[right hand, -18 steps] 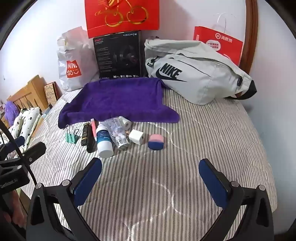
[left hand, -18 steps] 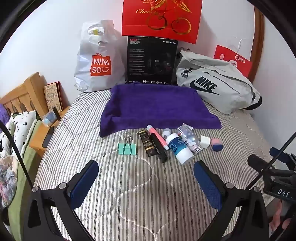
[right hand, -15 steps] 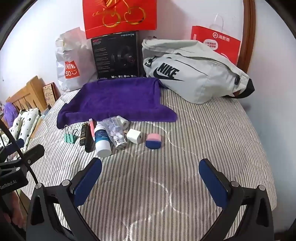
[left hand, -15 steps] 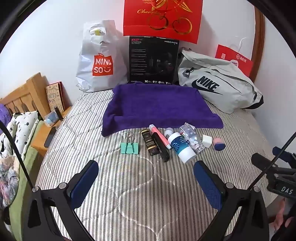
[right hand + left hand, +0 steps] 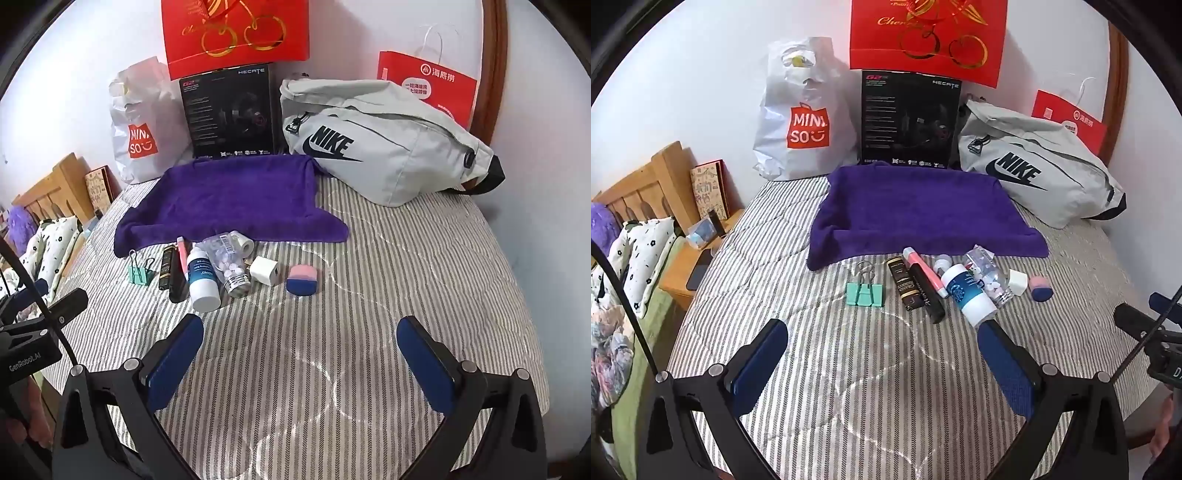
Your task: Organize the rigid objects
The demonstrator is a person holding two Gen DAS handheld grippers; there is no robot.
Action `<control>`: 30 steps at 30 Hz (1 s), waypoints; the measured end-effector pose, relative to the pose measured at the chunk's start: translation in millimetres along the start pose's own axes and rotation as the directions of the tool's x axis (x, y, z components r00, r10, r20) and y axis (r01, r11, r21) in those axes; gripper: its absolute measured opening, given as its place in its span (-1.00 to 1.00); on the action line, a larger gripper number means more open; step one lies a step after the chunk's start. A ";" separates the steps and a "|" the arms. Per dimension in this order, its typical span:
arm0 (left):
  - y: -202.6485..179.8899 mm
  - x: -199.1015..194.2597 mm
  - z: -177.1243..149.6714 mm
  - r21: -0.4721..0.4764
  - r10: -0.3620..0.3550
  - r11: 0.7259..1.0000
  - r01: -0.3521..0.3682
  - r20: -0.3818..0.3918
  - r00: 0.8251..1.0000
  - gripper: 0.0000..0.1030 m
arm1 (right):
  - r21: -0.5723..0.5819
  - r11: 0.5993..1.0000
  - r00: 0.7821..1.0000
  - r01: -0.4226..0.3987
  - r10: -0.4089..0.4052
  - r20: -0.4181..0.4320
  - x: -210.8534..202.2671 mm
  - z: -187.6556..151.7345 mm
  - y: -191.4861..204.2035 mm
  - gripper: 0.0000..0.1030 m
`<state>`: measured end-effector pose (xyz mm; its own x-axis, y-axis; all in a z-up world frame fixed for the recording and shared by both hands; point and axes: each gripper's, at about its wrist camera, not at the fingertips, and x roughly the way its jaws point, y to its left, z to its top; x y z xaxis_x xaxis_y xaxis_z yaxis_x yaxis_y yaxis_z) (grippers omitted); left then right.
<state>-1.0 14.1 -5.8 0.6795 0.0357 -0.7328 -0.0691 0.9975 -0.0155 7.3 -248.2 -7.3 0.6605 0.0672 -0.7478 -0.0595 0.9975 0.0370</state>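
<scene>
Now spread as wide as they go on the left gripper, with nothing between the blue pads but bare striped bedcover. Same on the right gripper: fully parted, empty, tilted down at the bed. No closing since half a second ago, no contact with anything.

Only drifts a little. In the left wrist view, sits slightly nearer and further left than before, so that the row of small things slides right and the white bottle now lies just past the right fingertip. In the right wrist view, hardly shifts at all.

Further out, leaves the task's things where they were, in one row along the near edge of the purple towel: green binder clip at the left, then brown tube, black tube, pink tube, the bottle, pill jar, white cube and pink-and-blue sponge at the right. Nothing on the towel yet.

Means, most likely, an approach only just begun and no item sorted so far.
</scene>
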 end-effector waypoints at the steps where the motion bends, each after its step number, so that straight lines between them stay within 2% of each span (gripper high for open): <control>1: 0.3 1.4 -0.6 -0.003 0.000 1.000 0.000 -0.003 1.000 1.00 | 0.001 1.000 1.000 -0.001 0.001 0.001 -0.6 0.3 0.7 1.00; 9: 4.2 -2.6 -4.6 -0.013 -0.023 1.000 0.023 0.013 1.000 1.00 | 0.002 1.000 1.000 -0.004 0.004 0.006 -4.6 0.0 2.2 1.00; 13: 4.3 -4.3 -3.3 -0.004 0.012 1.000 -0.012 0.015 1.000 1.00 | 0.000 1.000 1.000 -0.004 0.004 0.006 -5.7 -1.6 3.8 1.00; 30: 4.9 -8.2 -3.2 -0.007 0.025 1.000 -0.025 0.025 0.999 1.00 | 0.003 1.000 1.000 -0.001 0.001 0.010 -8.8 -2.3 0.4 1.00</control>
<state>-9.3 18.5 -2.0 0.6954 0.0623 -0.7159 -0.0909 0.9959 -0.0016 -0.3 -248.4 -2.2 0.6680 0.0685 -0.7410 -0.0584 0.9975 0.0396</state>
